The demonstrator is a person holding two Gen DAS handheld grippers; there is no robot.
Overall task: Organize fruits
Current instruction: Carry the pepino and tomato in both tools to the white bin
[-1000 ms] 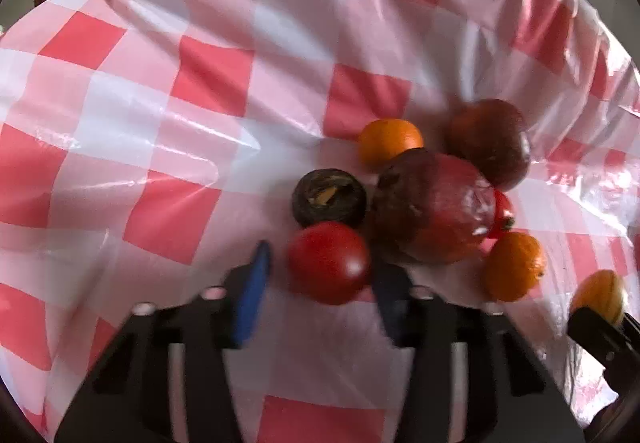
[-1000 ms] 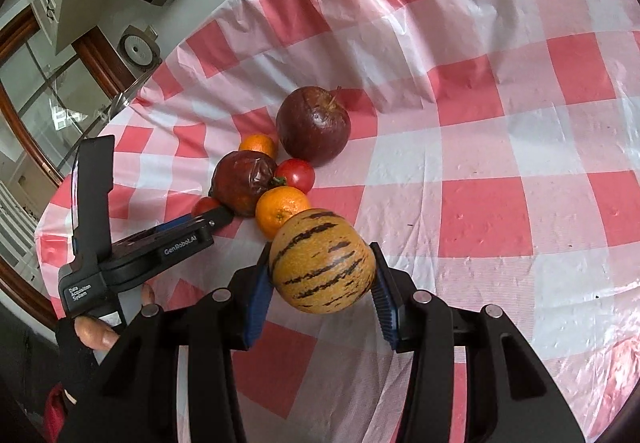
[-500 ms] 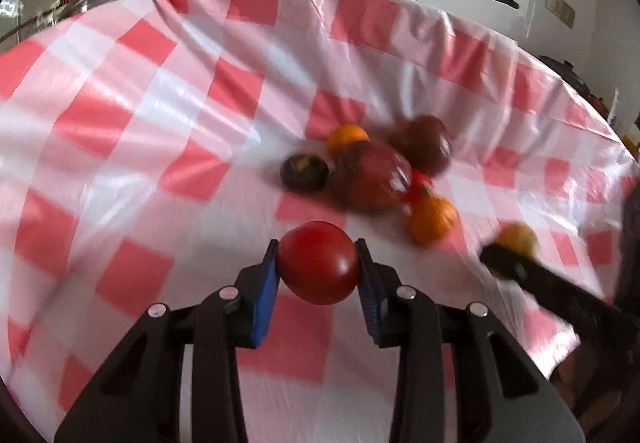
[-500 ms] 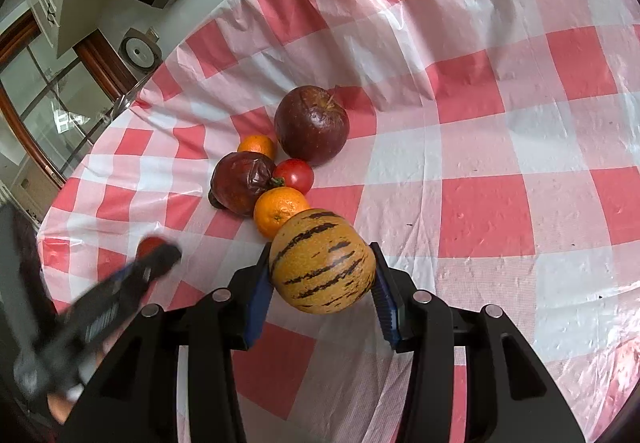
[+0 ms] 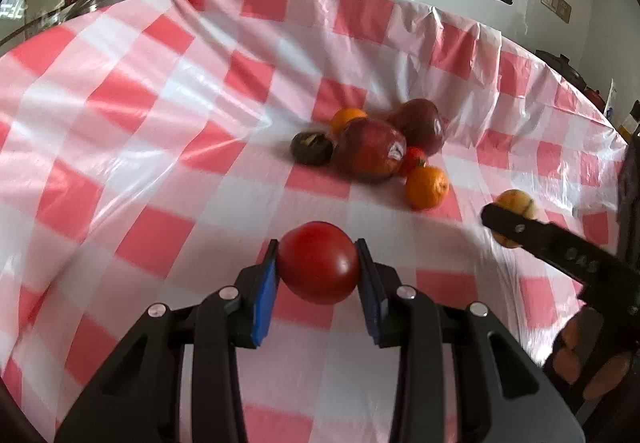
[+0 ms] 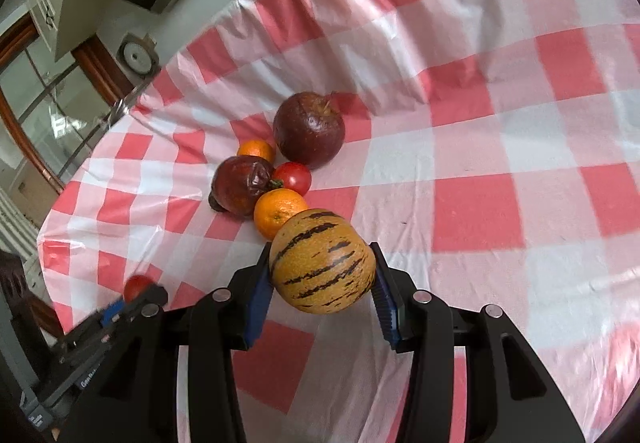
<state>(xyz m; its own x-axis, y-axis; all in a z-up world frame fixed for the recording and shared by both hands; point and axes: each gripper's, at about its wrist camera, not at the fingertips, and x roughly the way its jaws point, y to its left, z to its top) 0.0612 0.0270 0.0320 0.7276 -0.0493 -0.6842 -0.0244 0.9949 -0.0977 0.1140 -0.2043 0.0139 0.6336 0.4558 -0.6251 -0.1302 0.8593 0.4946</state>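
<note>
your right gripper [image 6: 322, 285] clamps the striped melon [image 6: 322, 261], which hides part of an orange [image 6: 279, 211] in the mid-table fruit pile. your left gripper [image 5: 318, 277] clamps the tomato [image 5: 319, 262] above the cloth, clear of the pile; a dark fruit [image 5: 311, 148] is blurred.

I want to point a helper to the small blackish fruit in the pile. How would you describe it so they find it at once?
On the red-and-white checked tablecloth, find the fruit cluster in the middle. At its left end, touching the wrinkled dark red fruit, lies the small blackish fruit. It is the darkest and flattest there, with a yellowish patch on top, unlike the oranges and tomato.
</note>
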